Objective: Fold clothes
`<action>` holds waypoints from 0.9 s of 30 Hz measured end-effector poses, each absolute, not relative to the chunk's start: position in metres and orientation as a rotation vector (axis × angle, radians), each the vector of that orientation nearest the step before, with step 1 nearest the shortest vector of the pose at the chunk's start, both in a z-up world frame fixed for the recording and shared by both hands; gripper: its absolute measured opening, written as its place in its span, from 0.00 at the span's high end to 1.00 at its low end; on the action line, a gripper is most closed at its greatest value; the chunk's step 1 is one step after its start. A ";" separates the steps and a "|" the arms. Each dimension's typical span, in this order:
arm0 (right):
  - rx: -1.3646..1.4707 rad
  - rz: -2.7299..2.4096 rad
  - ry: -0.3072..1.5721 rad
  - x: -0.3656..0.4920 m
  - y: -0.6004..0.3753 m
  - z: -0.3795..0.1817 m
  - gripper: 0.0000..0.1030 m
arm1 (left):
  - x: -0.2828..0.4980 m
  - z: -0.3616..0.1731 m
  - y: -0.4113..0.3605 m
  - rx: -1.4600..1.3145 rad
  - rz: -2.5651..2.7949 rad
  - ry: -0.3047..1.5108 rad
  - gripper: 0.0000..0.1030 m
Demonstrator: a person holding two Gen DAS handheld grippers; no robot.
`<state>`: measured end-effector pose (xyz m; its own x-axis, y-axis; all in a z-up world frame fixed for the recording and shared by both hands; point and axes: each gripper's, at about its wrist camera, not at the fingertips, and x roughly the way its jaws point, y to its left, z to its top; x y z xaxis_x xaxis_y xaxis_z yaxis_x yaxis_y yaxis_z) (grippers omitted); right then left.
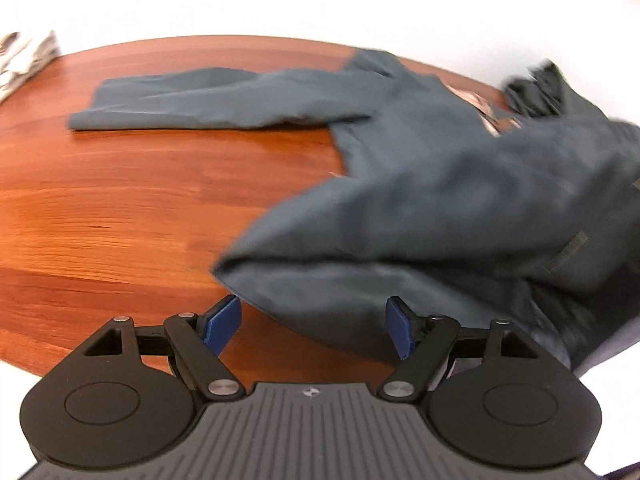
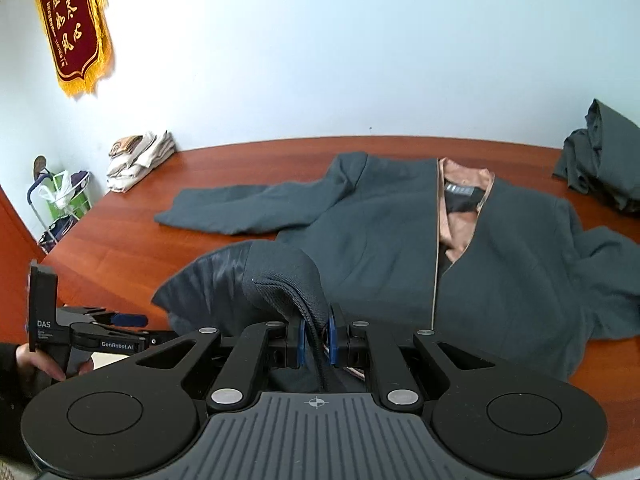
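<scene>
A dark grey-blue jacket point(image 2: 380, 232) with tan lining lies face up on the red-brown wooden table point(image 2: 128, 248), its left sleeve point(image 2: 240, 208) stretched out flat. My right gripper point(image 2: 316, 340) is shut on the jacket's lower left front corner point(image 2: 280, 284), lifted and curled over so the shiny inner lining shows. In the left wrist view my left gripper point(image 1: 312, 326) stands open just above the raised, blurred hem point(image 1: 360, 280), its blue pads point(image 1: 222, 324) not pressing the cloth. A hand point(image 2: 40, 364) holds the left gripper point(image 2: 128, 322) at the table's near left edge.
A folded stack of pale clothes point(image 2: 136, 160) sits at the back left corner. A dark crumpled garment point(image 2: 600, 156) lies at the back right. A cart with bags point(image 2: 60, 208) stands beside the table's left edge. A red banner point(image 2: 72, 20) hangs on the wall.
</scene>
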<state>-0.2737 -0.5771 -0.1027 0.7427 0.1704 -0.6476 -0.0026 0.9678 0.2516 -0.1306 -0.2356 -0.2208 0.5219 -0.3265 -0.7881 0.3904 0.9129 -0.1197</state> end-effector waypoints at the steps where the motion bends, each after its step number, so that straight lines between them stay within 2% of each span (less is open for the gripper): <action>1: 0.242 0.094 0.726 -0.271 -0.578 -0.102 0.87 | -0.127 -0.222 -0.234 0.071 -0.413 0.923 0.20; 10: 0.245 0.076 0.690 -0.265 -0.587 -0.092 0.87 | -0.096 -0.231 -0.239 0.140 -0.362 0.836 0.20; 11: 0.247 0.076 0.690 -0.265 -0.588 -0.091 0.87 | -0.092 -0.232 -0.241 0.154 -0.380 0.828 0.23; 12: 0.245 0.069 0.689 -0.266 -0.590 -0.090 0.87 | -0.089 -0.233 -0.244 0.164 -0.398 0.826 0.29; 13: 0.246 0.064 0.690 -0.266 -0.591 -0.090 0.87 | -0.085 -0.234 -0.246 0.171 -0.416 0.831 0.43; 14: 0.246 0.059 0.691 -0.266 -0.592 -0.089 0.87 | -0.082 -0.234 -0.248 0.176 -0.429 0.837 0.62; 15: 0.247 0.054 0.692 -0.266 -0.593 -0.089 0.87 | -0.079 -0.233 -0.250 0.178 -0.437 0.844 0.74; 16: 0.246 0.049 0.691 -0.267 -0.594 -0.089 0.87 | -0.078 -0.232 -0.251 0.179 -0.442 0.844 0.91; 17: 0.246 0.044 0.688 -0.268 -0.594 -0.089 0.87 | -0.080 -0.229 -0.252 0.177 -0.442 0.827 0.95; 23: 0.274 0.020 0.653 -0.278 -0.600 -0.085 0.87 | -0.108 -0.195 -0.235 0.105 -0.426 0.721 0.97; 27: 0.296 0.033 0.626 -0.292 -0.604 -0.082 0.87 | -0.135 -0.166 -0.214 0.043 -0.455 0.715 0.97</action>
